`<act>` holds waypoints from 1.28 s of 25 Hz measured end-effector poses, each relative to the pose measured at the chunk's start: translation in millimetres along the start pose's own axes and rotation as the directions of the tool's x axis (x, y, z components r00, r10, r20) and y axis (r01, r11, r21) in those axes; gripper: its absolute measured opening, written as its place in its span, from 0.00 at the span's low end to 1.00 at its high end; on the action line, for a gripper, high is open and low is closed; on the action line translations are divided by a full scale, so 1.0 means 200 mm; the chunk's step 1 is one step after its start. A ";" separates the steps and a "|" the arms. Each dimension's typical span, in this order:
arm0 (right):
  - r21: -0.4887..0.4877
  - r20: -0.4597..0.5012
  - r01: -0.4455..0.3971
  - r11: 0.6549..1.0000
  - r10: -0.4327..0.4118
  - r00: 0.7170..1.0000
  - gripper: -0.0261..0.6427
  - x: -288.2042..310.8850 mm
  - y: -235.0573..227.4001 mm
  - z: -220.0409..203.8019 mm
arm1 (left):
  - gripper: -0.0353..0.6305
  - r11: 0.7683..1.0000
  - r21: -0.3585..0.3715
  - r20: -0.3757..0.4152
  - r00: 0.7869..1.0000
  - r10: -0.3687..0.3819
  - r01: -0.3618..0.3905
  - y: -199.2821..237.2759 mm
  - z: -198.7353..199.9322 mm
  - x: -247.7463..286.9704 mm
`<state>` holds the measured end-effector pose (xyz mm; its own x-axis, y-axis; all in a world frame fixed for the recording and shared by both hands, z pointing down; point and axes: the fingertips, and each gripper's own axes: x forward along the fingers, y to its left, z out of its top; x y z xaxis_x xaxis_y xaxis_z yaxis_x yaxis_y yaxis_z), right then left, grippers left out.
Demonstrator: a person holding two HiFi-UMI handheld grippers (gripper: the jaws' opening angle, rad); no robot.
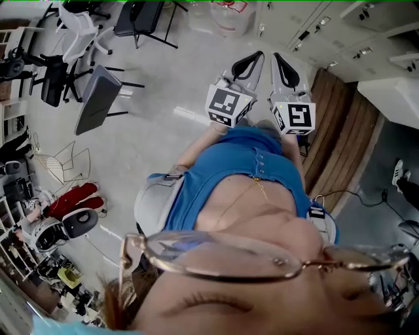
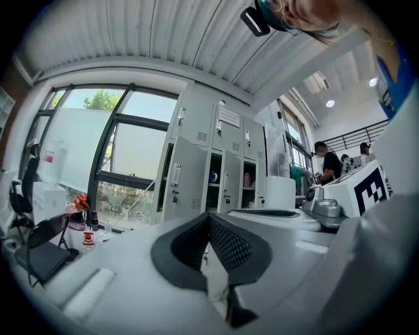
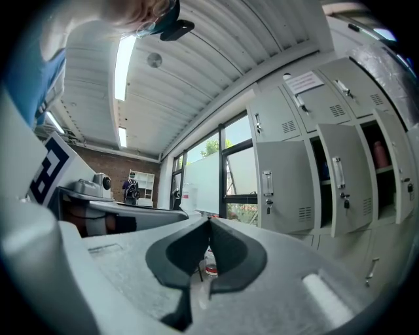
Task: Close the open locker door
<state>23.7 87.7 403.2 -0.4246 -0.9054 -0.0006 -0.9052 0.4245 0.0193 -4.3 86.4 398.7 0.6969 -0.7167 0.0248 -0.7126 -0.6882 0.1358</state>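
A bank of grey lockers (image 2: 216, 163) stands ahead in the left gripper view, some way off. Two of its doors hang open: one (image 2: 180, 186) beside a compartment holding a blue item (image 2: 214, 177), another (image 2: 229, 184) beside a compartment with a pink item (image 2: 247, 179). In the right gripper view the same lockers (image 3: 294, 124) fill the right side, doors (image 3: 344, 180) ajar. My left gripper (image 2: 209, 217) is shut and empty. My right gripper (image 3: 209, 221) is shut too, with nothing in it. In the head view both grippers (image 1: 259, 55) (image 1: 275, 55) are raised side by side in front of the person's blue shirt.
Large windows (image 2: 111, 150) sit left of the lockers. Chairs (image 1: 98, 98) and a black chair (image 1: 141, 19) stand on the grey floor. A water jug (image 1: 232, 16) is near the lockers. A person (image 2: 325, 163) stands far right; a wooden panel (image 1: 340, 137) runs along the right.
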 end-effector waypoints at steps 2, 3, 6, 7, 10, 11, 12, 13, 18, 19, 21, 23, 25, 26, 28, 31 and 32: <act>0.009 -0.001 0.004 1.000 -0.004 1.000 0.04 0.02 0.01 -0.01 | 0.05 1.000 -0.002 -0.005 1.000 -0.007 0.007 0.03 -0.01 0.01; 0.011 -0.002 0.007 1.000 -0.007 1.000 0.04 0.03 0.01 -0.02 | 0.05 1.000 -0.005 -0.005 1.000 -0.009 0.009 0.04 -0.01 0.01; 0.018 0.001 0.014 1.000 -0.014 1.000 0.04 0.04 0.00 -0.02 | 0.05 1.000 -0.017 0.001 1.000 -0.010 0.010 0.06 -0.02 0.02; 0.025 0.004 0.014 1.000 -0.014 1.000 0.04 0.05 0.00 -0.01 | 0.05 1.000 -0.017 0.000 1.000 -0.010 0.010 0.07 -0.02 0.02; 0.028 0.000 0.005 1.000 -0.005 1.000 0.04 0.08 0.01 -0.01 | 0.05 1.000 -0.017 0.000 1.000 -0.002 0.002 0.10 -0.01 0.02; 0.023 -0.003 0.001 1.000 -0.001 1.000 0.04 0.10 0.02 -0.01 | 0.05 1.000 -0.019 0.000 1.000 0.003 -0.003 0.12 -0.01 0.02; 0.018 -0.007 -0.003 1.000 0.004 1.000 0.04 0.12 0.02 -0.02 | 0.05 1.000 -0.019 -0.001 1.000 0.009 -0.009 0.14 -0.02 0.02; 0.015 -0.009 -0.009 1.000 0.009 1.000 0.04 0.14 0.02 -0.02 | 0.05 1.000 -0.018 -0.003 1.000 0.015 -0.015 0.16 -0.02 0.03; 0.006 -0.006 -0.036 0.999 0.036 0.999 0.04 0.28 -0.02 -0.03 | 0.05 0.999 -0.013 0.000 0.999 0.036 -0.036 0.25 -0.03 0.12; 0.007 -0.003 -0.041 0.999 0.041 0.999 0.04 0.32 -0.04 -0.03 | 0.05 0.999 -0.011 0.002 0.999 0.039 -0.039 0.28 -0.02 0.14; 0.008 0.003 -0.052 0.999 0.052 0.999 0.04 0.40 -0.07 -0.03 | 0.05 0.999 -0.005 0.005 0.999 0.045 -0.045 0.33 -0.01 0.21; 0.008 0.010 -0.059 0.998 0.059 0.998 0.04 0.49 -0.13 -0.02 | 0.05 0.999 0.002 0.007 0.999 0.051 -0.051 0.38 0.01 0.29; 0.011 0.017 -0.064 0.998 0.064 0.998 0.04 0.57 -0.19 0.00 | 0.05 0.998 0.008 0.006 0.998 0.056 -0.056 0.44 0.03 0.38; 0.015 0.020 -0.068 0.998 0.068 0.998 0.04 0.62 -0.23 0.00 | 0.05 0.998 0.009 0.006 0.998 0.060 -0.060 0.47 0.04 0.42; 0.027 0.024 -0.079 0.997 0.078 0.997 0.04 0.69 -0.29 0.02 | 0.05 0.998 0.009 0.009 0.998 0.069 -0.069 0.52 0.06 0.50; 0.030 0.033 -0.092 0.995 0.091 0.995 0.04 0.80 -0.37 0.04 | 0.05 0.996 0.016 0.009 0.996 0.084 -0.084 0.58 0.09 0.60; 0.029 0.036 -0.099 0.995 0.097 0.995 0.04 0.83 -0.39 0.05 | 0.05 0.996 0.019 0.008 0.996 0.091 -0.091 0.60 0.10 0.63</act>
<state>23.8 -96.7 391.5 -0.5112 -0.8587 -0.0351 -0.8591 0.5118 -0.0095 -3.9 -89.5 398.4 0.6287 -0.7771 0.0288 -0.7744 -0.6223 0.1145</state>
